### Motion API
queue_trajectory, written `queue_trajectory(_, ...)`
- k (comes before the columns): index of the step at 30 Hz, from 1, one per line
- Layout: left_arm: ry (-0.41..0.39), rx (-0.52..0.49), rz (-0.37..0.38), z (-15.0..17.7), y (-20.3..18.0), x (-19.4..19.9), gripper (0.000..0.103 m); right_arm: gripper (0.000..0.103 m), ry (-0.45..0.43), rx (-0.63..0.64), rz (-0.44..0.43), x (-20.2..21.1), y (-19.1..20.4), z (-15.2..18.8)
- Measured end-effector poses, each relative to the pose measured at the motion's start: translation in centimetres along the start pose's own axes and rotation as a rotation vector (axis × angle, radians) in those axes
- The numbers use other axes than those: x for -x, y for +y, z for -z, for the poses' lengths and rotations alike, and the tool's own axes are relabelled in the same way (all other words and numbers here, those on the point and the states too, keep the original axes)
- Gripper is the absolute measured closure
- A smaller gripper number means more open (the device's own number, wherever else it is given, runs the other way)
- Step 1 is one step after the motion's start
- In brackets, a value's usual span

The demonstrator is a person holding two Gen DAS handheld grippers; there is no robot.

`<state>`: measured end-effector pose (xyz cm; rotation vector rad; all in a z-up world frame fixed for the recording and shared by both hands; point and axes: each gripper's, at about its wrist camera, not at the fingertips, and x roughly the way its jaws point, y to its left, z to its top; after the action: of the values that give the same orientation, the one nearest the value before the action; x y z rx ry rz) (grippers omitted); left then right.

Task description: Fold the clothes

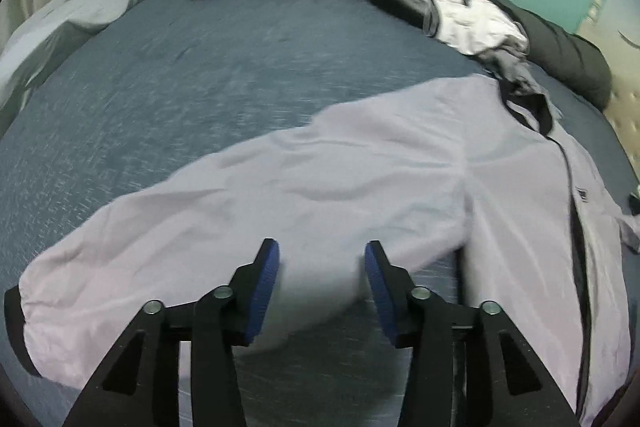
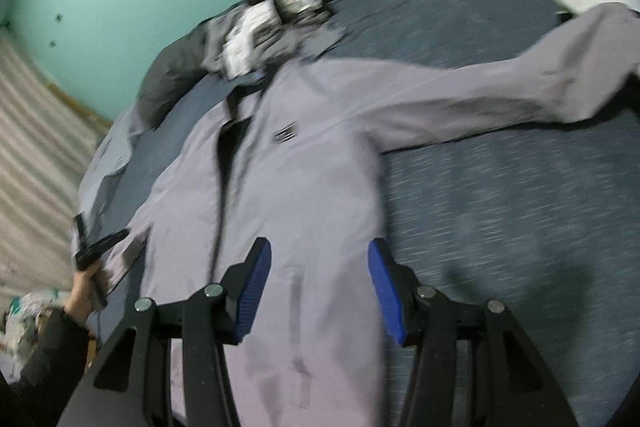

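Left wrist view: my left gripper fingers apart, empty, over lilac jacket sleeve running 8 to 2 o'clock across blue bed, right wrist view: my right gripper spread, empty, jacket collar toward 11 o'clock, hem at 6.

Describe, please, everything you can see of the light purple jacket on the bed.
The light purple jacket lies front up and spread flat on the blue bedsheet. It looks like thin, smooth, slightly wrinkled fabric. A dark zipper line runs down its front, a dark collar sits at the top, and a small dark logo marks the chest. Both sleeves stretch out sideways; one ends in a dark cuff. Its collar touches a pile of crumpled clothes. Both tongs hover open over it.
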<state>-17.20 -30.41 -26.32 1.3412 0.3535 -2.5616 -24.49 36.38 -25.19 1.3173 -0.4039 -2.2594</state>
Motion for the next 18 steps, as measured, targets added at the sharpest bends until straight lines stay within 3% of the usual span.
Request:
queue_trajectory(3,-0.001,-0.033,0.032,0.4,-2.8,0.3,0.027,0.052,-0.052,-0.037,0.066,2.2,-3.3,-1.3)
queue_trajectory(9,-0.018,-0.035,0.075,1.2,-7.5,0.4,0.015,0.051,-0.18,-0.108,0.195,7.2,-9.4,-5.4)
queue_trajectory(11,-0.02,-0.027,0.086,1.3,-8.8,0.1,0.011,0.038,-0.224,-0.131,0.238,8.9,-11.5,-6.8)
queue_trajectory(13,-0.017,-0.011,0.1,1.5,-10.0,-0.1,0.009,0.034,-0.261,-0.166,0.276,10.6,-13.7,-8.3)
queue_trajectory(18,-0.037,0.009,0.104,2.2,-12.5,-0.5,0.004,0.033,-0.274,-0.237,0.345,12.0,-17.4,-11.1)
